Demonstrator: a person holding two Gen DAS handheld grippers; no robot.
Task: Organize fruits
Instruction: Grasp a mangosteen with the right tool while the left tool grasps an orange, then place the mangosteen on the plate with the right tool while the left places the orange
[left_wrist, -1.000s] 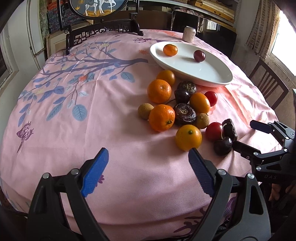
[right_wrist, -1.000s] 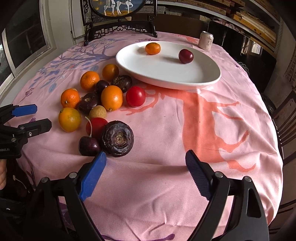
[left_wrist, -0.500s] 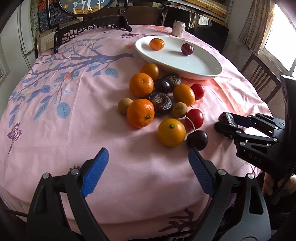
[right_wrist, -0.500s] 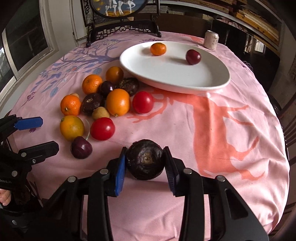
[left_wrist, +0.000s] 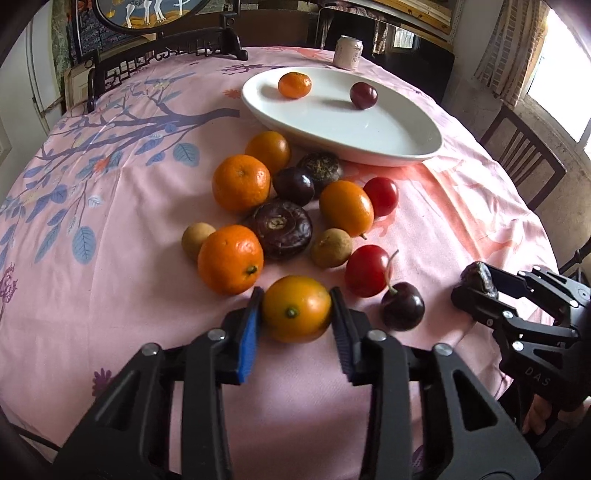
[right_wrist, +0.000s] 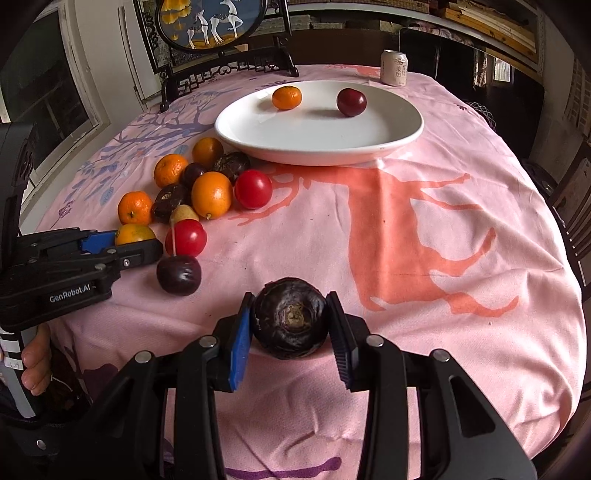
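Both tongs loaded near the front edge of the tabletop (right_wrist: 461, 206). Left gripper (left_wrist: 297, 325) closing on a smooth yellow-orange citrus (left_wrist: 296, 308), blue ribbed pads against its two flanks, green stem nub facing the camera. Right gripper (right_wrist: 290, 326) narrow and clamped on a dark, wrinkled, flattened-round fruit (right_wrist: 290, 317) with a pale rough scar at its centre.

Best done with a straight lift first, clear of the pink printed cloth, then a carry toward the white oval plate (right_wrist: 406, 136) near the far edge, already holding a small mandarin (right_wrist: 286, 97) and a glossy dark-red plum (right_wrist: 351, 102). Probably worth staggering the two arms so neither crosses the other over the plate. Light squeeze only: firm, waxy peel on the citrus, likely slippery and round enough to roll out of the pads; leathery, ridged skin on the dark fruit, likely to grip better. Low release onto the glazed, shallow-sloped surface, well away from the rim, to stop rolling.

Care needed on the left lift: a stemmed dark cherry (left_wrist: 402, 305) and a red tomato-like fruit (left_wrist: 367, 270) just beside the citrus, a dimpled orange (left_wrist: 231, 258) close on the other side. Remaining heap between plate and front edge: more oranges, dull tan longan-like balls, dark plums.
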